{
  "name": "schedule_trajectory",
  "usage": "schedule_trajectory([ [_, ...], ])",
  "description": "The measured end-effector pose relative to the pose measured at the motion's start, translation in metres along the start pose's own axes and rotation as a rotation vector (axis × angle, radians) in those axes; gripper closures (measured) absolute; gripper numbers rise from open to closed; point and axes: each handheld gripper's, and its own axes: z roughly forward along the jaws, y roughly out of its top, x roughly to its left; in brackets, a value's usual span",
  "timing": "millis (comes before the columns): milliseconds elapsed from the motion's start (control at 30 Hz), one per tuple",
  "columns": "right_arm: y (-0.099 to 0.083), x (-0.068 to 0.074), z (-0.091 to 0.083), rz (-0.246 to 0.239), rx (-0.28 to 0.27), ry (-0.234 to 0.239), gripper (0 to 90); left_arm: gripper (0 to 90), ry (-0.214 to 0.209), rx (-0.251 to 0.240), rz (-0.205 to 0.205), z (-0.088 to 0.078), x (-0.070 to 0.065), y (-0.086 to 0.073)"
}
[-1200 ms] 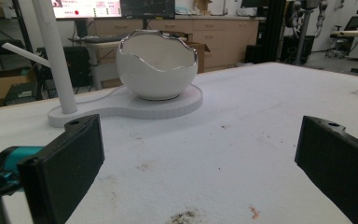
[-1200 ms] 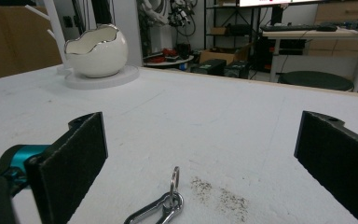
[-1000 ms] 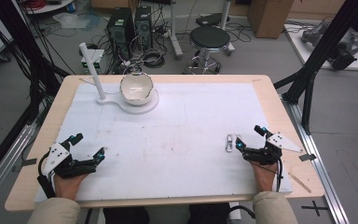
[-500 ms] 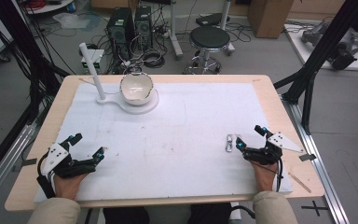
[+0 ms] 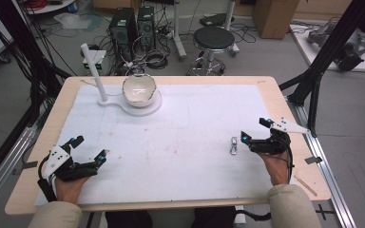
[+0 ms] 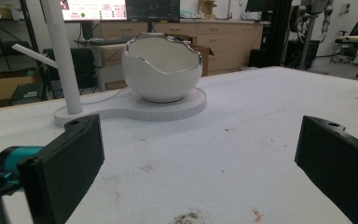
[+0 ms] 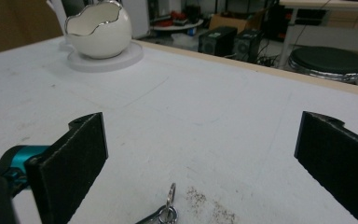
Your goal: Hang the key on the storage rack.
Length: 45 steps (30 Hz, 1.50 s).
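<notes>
Work is judged to be at its very start: the small silver metal key ring with its clip (image 5: 234,145) lies untouched on the white sheet-covered wooden table (image 5: 190,142), and nothing has been lifted or placed. At the far left of the table, a white ceramic bowl shaped like a cracked eggshell with a silvered rim (image 5: 139,89) is seen on a flat white round base (image 5: 145,107), with a slanted white post (image 5: 94,71) rising from the same base; the bowl appears empty in the left gripper view (image 6: 162,67). What remains, as far as can be judged, is the whole of it: the ring has to be grasped, carried across and perhaps set in the bowl.

The left gripper (image 5: 88,151) is held near the front left edge with its jaws spread wide; nothing is held or touched, and bare sheet is seen between them in the left gripper view. The right gripper (image 5: 254,131) is held near the right edge, jaws likewise wide apart and empty. The key ring is seen just beside its tips, low between the jaws in the right gripper view (image 7: 167,211), not yet touched.
</notes>
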Motion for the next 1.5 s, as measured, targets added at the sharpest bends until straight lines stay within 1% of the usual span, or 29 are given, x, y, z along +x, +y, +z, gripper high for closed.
schedule_trajectory([
  [67, 0.011, -0.001, 0.003, -0.011, 0.039, 0.009, 1.6, 1.7, 0.002, -0.002, 0.003, 0.0, 0.0, 0.0],
  [100, 0.017, -0.001, 0.005, -0.01, 0.064, 0.023, 1.6, 1.7, 0.002, -0.004, 0.002, 0.0, -0.001, 0.0],
  [200, 0.033, -0.001, 0.012, -0.038, 0.131, 0.045, 1.6, 1.7, 0.003, -0.006, 0.003, 0.0, -0.001, 0.0],
  [267, 0.04, -0.001, 0.017, -0.039, 0.179, 0.059, 1.6, 1.7, 0.003, -0.006, 0.004, 0.0, -0.001, 0.0],
  [300, 0.042, -0.001, 0.02, -0.05, 0.205, 0.061, 1.6, 1.7, 0.002, -0.006, 0.004, 0.0, -0.001, 0.0],
  [333, 0.042, -0.001, 0.02, -0.05, 0.205, 0.061, 1.6, 1.7, 0.002, -0.006, 0.004, 0.0, -0.001, 0.0],
  [367, 0.046, -0.001, 0.025, -0.046, 0.25, 0.068, 1.6, 1.7, 0.001, -0.006, 0.003, 0.0, 0.0, 0.0],
  [400, 0.046, -0.001, 0.025, -0.046, 0.25, 0.068, 1.6, 1.7, 0.001, -0.006, 0.003, 0.0, 0.0, 0.0],
  [433, 0.048, -0.001, 0.031, -0.041, 0.301, 0.084, 1.6, 1.7, -0.002, -0.005, 0.001, 0.0, 0.0, 0.0],
  [467, 0.048, -0.001, 0.031, -0.041, 0.301, 0.084, 1.6, 1.7, -0.002, -0.005, 0.001, 0.0, 0.0, 0.0],
  [500, 0.049, -0.001, 0.037, -0.045, 0.352, 0.091, 1.6, 1.7, -0.001, -0.006, 0.002, 0.0, 0.0, 0.0],
  [533, 0.049, 0.0, 0.038, -0.043, 0.373, 0.09, 1.6, 1.7, -0.002, -0.004, 0.002, 0.0, 0.0, 0.0],
  [600, 0.05, 0.001, 0.044, -0.053, 0.425, 0.083, 1.6, 1.7, -0.003, -0.003, 0.002, 0.0, 0.0, 0.0],
  [733, 0.05, 0.001, 0.054, -0.033, 0.509, 0.088, 1.6, 1.7, 0.0, -0.005, 0.002, 0.0, 0.0, 0.0],
  [800, 0.049, 0.001, 0.059, -0.038, 0.548, 0.086, 1.6, 1.7, 0.0, -0.005, 0.003, 0.0, 0.0, 0.0],
  [867, 0.047, 0.002, 0.064, -0.018, 0.584, 0.097, 1.6, 1.7, 0.002, -0.007, 0.001, 0.0, 0.0, 0.0],
  [933, 0.044, 0.002, 0.068, -0.011, 0.619, 0.101, 1.7, 1.7, 0.0, -0.005, 0.003, 0.0, 0.0, 0.0],
  [967, 0.042, 0.002, 0.069, -0.018, 0.64, 0.105, 1.7, 1.8, 0.001, -0.006, 0.002, 0.0, 0.0, 0.0],
  [1033, 0.039, 0.002, 0.073, -0.016, 0.678, 0.105, 2.6, 1.7, 0.0, -0.005, 0.002, 0.0, 0.0, 0.0],
  [1100, 0.037, 0.002, 0.075, -0.006, 0.706, 0.101, 4.0, 1.7, 0.0, -0.005, 0.003, 0.0, 0.0, 0.0],
  [1167, 0.035, 0.001, 0.077, -0.005, 0.716, 0.096, 4.6, 1.7, 0.0, -0.005, 0.002, 0.0, 0.0, 0.0],
  [1267, 0.034, -0.001, 0.078, 0.033, 0.738, 0.09, 6.9, 1.7, 0.002, -0.005, 0.002, 0.0, 0.0, 0.0],
  [1300, 0.033, -0.001, 0.079, 0.038, 0.747, 0.09, 8.8, 1.7, 0.002, -0.007, 0.002, -0.001, 0.0, 0.0],
  [1333, 0.033, -0.001, 0.079, 0.038, 0.747, 0.09, 8.8, 1.7, 0.002, -0.007, 0.0, -0.001, 0.0, 0.0],
  [1367, 0.032, -0.002, 0.079, 0.042, 0.766, 0.103, 17.6, 1.7, 0.002, -0.007, 0.0, -0.001, 0.0, 0.0],
  [1433, 0.032, -0.002, 0.079, 0.043, 0.773, 0.108, 18.4, 1.7, 0.003, -0.007, 0.001, -0.001, 0.0, 0.0],
  [1500, 0.031, -0.003, 0.08, 0.055, 0.785, 0.112, 22.9, 1.7, 0.002, -0.007, 0.0, -0.001, 0.0, 0.0],
])
